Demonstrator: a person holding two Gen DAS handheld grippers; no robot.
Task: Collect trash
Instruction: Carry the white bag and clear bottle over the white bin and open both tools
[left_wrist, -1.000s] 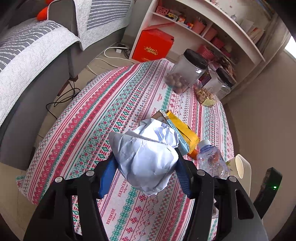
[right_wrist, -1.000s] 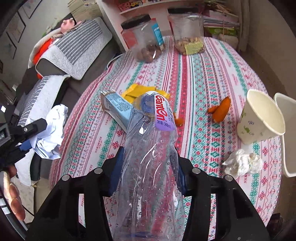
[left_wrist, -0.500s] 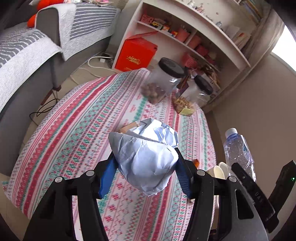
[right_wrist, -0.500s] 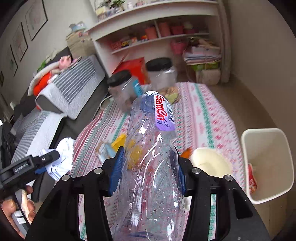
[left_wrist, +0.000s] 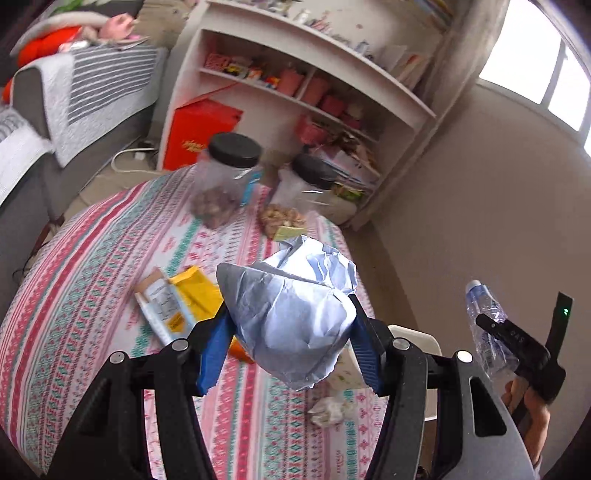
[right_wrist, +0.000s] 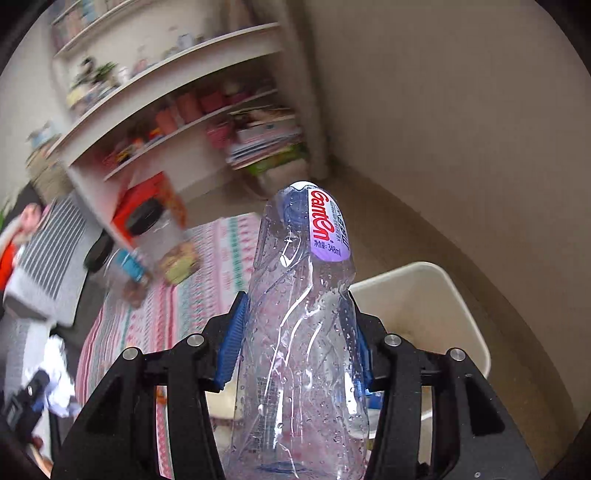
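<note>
The left gripper (left_wrist: 288, 347) clamps the crumpled paper (left_wrist: 291, 314) above the table (left_wrist: 92, 266). The right gripper (right_wrist: 299, 343) is opening around the plastic bottle (right_wrist: 306, 314) over the bin (right_wrist: 424, 295); next comes the drop.

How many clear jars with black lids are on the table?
2. Both stand at the far edge by the shelf: the clear black-lidded jar of brown nuts on the left, the paler-snack jar beside it.
</note>
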